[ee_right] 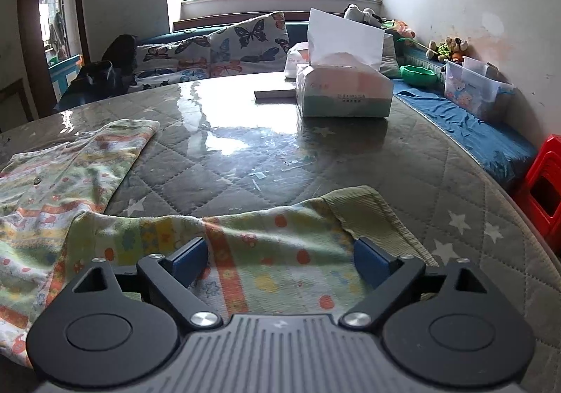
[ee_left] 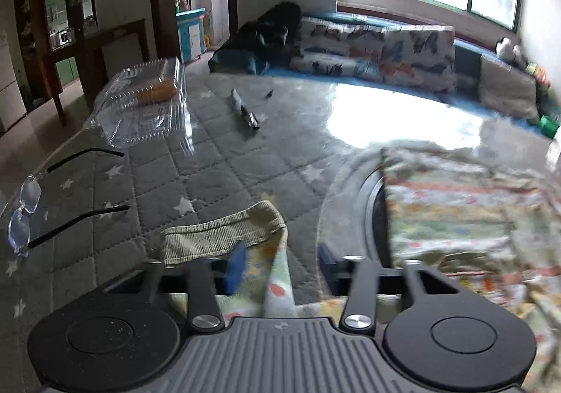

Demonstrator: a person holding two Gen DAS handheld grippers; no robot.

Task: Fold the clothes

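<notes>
Two grippers: one in each hand, both low over the table.
Left gripper (ee_left: 282, 263): jaws part open; one sleeve of the garment hangs between the blue pads, against the left-hand pad and clear of the other, so it is not clamped.
Right gripper (ee_right: 280, 263): jaws spread wide over the other sleeve, which lies flat under them; neither pad presses on it.
Garment (ee_right: 52, 182): one small top with a pastel print, spread on the near part of the table, its body to the left in the right wrist view.
Ribbed cuffs: two counted, one just ahead of the left gripper (ee_left: 224, 235), one beside the right gripper's right-hand pad (ee_right: 368, 214).
Table (ee_right: 245, 154): one, with a grey quilted star cover under a glossy clear sheet.
Glasses (ee_left: 24, 210): one pair, arms open, at the table's left edge, well apart from the garment.
Clear plastic box (ee_left: 147, 112): one, lid open, something yellow inside.
Dark small object (ee_left: 245, 110): one, mid-table; too blurred to name.
Tissue box (ee_right: 343, 91): one, far side of the table, a tissue standing out of it.
Red stool (ee_right: 543, 189): one, off the table's right edge.
</notes>
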